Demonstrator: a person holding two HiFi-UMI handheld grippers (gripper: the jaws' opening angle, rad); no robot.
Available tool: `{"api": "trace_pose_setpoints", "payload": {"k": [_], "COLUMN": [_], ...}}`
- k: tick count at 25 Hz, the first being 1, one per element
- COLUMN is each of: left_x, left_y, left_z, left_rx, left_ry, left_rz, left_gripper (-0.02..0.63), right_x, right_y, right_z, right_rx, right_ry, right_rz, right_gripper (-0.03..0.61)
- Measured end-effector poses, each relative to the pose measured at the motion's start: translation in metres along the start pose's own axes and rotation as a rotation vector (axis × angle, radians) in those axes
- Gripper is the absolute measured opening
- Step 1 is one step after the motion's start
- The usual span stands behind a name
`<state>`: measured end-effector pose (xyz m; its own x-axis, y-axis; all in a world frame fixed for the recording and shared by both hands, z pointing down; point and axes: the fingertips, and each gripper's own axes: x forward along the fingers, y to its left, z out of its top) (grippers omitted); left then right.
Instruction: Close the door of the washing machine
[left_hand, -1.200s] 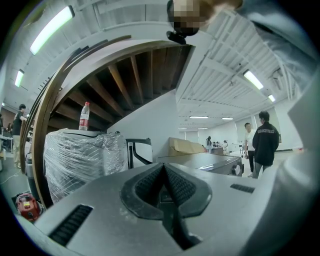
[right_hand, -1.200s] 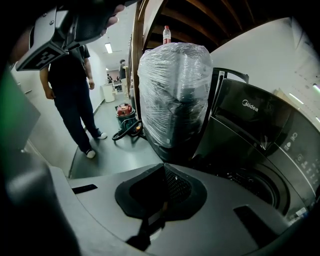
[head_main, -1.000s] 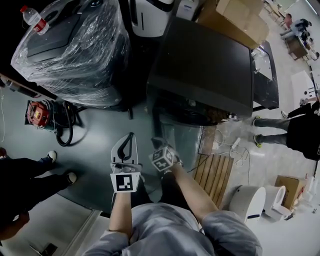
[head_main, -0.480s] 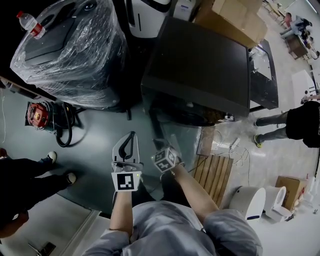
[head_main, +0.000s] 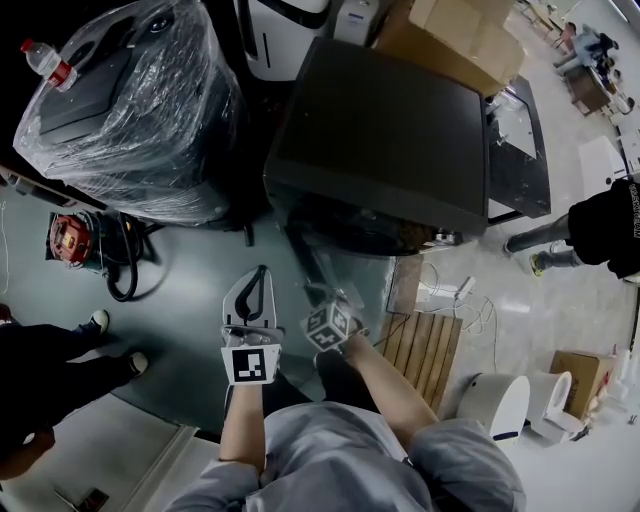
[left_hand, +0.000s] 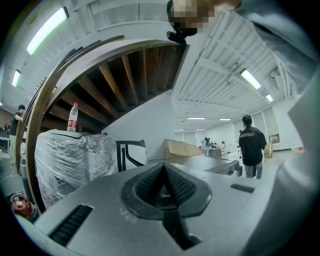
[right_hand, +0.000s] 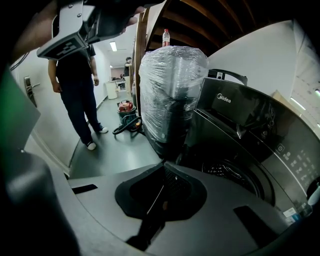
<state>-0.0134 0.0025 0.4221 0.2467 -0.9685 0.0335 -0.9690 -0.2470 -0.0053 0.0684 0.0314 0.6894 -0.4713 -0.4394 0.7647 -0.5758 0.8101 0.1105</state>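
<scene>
Washing machine (head_main: 345, 270) is seen at centre of head view. Its door (head_main: 390, 130), a dark glossy lid, appears raised over the tub (right_hand: 235, 175). Left gripper (head_main: 261, 272) and right gripper (head_main: 325, 298) are at lower centre, both w/ jaws closed on nothing, no contact seen. Door is judged stiff, hinged, fairly heavy, slick, poss. glass. It is best pushed at its free front edge and eased down, not dropped.
</scene>
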Motion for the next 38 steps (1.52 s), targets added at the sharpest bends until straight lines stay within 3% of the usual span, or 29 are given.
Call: {"api": "trace_pose_setpoints", "payload": {"k": [7, 38], "left_x": [0.011, 0.05], "left_y": [-0.019, -0.063], "left_z": [-0.004, -0.008], "left_rx": [-0.005, 0.007], "left_ry": [-0.001, 0.015], "left_rz": [-0.016, -0.045], "left_gripper": [0.002, 0.002], "right_x": [-0.007, -0.018], "right_y": [-0.013, -0.072], "right_z": [-0.007, -0.029], "right_rx": [0.031, -0.193], "right_ry": [0.0, 0.011], "right_rz": [0.0, -0.075], "right_gripper": [0.002, 0.002]}}
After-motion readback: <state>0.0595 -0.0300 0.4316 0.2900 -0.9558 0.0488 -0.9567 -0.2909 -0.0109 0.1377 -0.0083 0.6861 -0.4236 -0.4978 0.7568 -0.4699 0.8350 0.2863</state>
